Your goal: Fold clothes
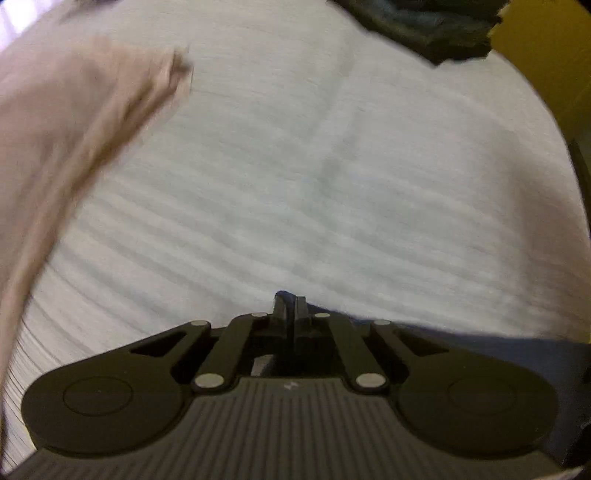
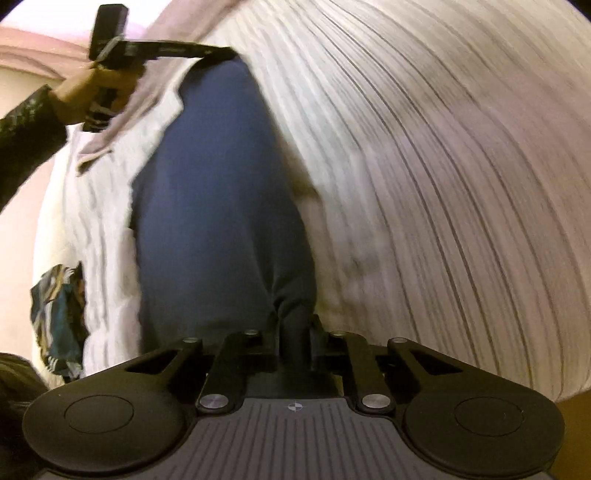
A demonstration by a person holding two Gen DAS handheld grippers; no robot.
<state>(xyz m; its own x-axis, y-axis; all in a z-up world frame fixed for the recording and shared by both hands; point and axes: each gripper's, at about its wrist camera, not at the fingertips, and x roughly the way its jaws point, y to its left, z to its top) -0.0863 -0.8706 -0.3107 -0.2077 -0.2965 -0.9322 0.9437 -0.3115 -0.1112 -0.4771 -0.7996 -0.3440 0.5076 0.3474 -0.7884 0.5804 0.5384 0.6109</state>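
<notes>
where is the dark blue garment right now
In the right wrist view the dark blue garment lies lengthwise on the white ribbed bedcover, stretched between the right gripper and left gripper.

Count on inspection: two grippers, left gripper (image 1: pixel 290 306) and right gripper (image 2: pixel 297 325). Four garments: one navy garment (image 2: pixel 207 206), one pink garment (image 1: pixel 62 122) at ten o'clock, one dark garment (image 1: pixel 424 26), one patterned garment (image 2: pixel 59 317). One white striped sheet (image 1: pixel 295 177).

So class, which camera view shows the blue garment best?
The right wrist view: the blue garment stretches from the right gripper, shut on its near end, to the left gripper at its far end. The left wrist view shows only a blue strip beside that gripper.
</notes>
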